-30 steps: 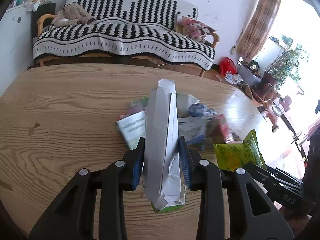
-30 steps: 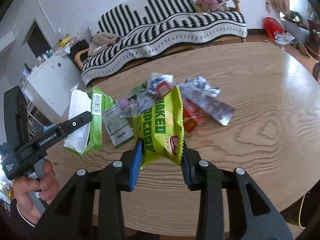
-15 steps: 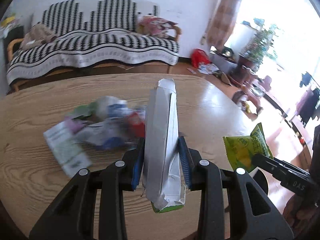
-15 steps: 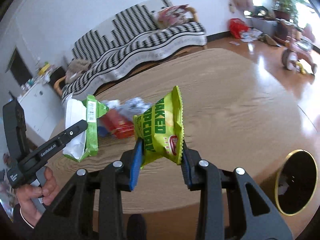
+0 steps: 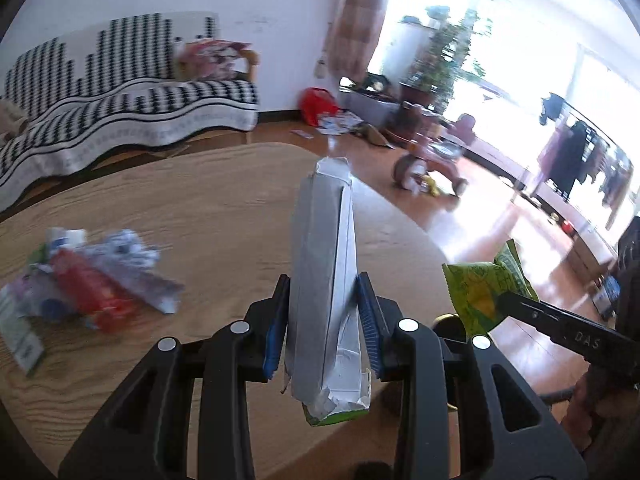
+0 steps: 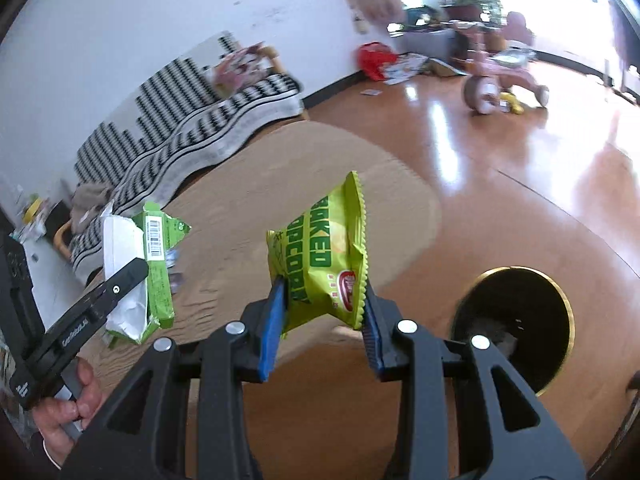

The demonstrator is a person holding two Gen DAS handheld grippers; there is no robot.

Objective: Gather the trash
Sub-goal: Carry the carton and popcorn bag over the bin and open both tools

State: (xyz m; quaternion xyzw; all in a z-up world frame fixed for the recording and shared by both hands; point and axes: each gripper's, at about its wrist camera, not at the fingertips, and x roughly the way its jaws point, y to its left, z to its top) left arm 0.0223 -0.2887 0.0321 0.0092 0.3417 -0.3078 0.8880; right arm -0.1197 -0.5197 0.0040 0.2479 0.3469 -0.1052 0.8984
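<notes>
- Trash is held in both grippers above the edge of the oval light-wood table point(image 5: 192, 208); a flattened silver-lined carton with a green outer face point(image 5: 324, 288) is clamped upright between the blue pads of the left gripper point(image 5: 323, 320), its torn lower end hanging below the pads.
- A lime-green crinkled popcorn bag point(image 6: 324, 264) is pinched at its lower part between the blue pads of the right gripper point(image 6: 322, 320); the bag is seen beyond the table's edge, above the wooden floor point(image 6: 520, 168).
- A round black bin with a gold rim point(image 6: 516, 320) stands on the floor just right of the right gripper; something pale and crumpled is seen inside it, too dim to identify.
- A blurred heap of red, white and blue wrappers point(image 5: 88, 280) is left on the table, well apart from both grippers.
- A sofa draped in a black-and-white patterned blanket point(image 5: 120, 92) is seen behind the table; a pink tricycle point(image 6: 500, 80) stands on the floor.
</notes>
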